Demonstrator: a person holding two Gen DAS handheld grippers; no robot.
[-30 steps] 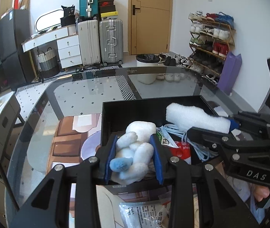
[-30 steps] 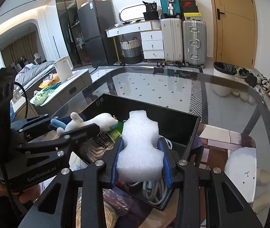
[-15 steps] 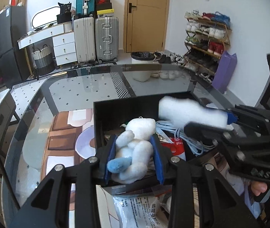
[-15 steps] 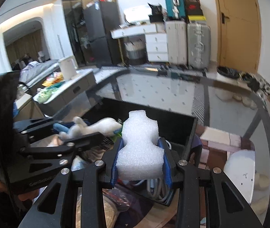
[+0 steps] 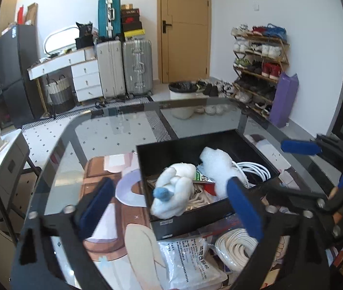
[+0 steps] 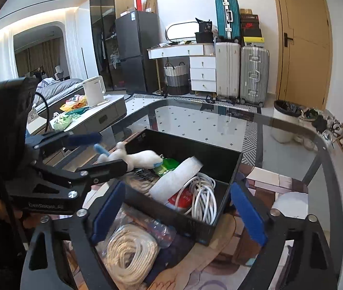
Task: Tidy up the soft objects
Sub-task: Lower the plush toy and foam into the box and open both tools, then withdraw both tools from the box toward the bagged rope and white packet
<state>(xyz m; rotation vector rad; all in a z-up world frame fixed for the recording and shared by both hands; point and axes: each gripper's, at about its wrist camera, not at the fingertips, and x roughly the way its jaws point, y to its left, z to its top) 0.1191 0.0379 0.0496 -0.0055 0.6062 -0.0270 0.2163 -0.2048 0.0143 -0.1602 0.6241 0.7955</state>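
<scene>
Left wrist view: my left gripper [image 5: 169, 207] jaws opening, pads clear of the plush toy [image 5: 175, 191], which sits in the black box [image 5: 183, 145] beside the foam piece [image 5: 216, 166]. Bag label [image 5: 190, 253] print too small to read.

Right wrist view: my right gripper [image 6: 178, 213] jaws opening, nothing gripped; foam piece [image 6: 175, 178] lies in the box on the white cable [image 6: 204, 197]. Left gripper body reads "GenRobot.AI", blurred.

Each tool is a black plastic frame with angular struts, silver screw heads at the joints and long blue pads lining its two fingers: the left tool [image 5: 169, 207] and the right tool [image 6: 178, 210] match. The left tool's side carries white lettering, and a black cable loops behind its bulky black housing.
</scene>
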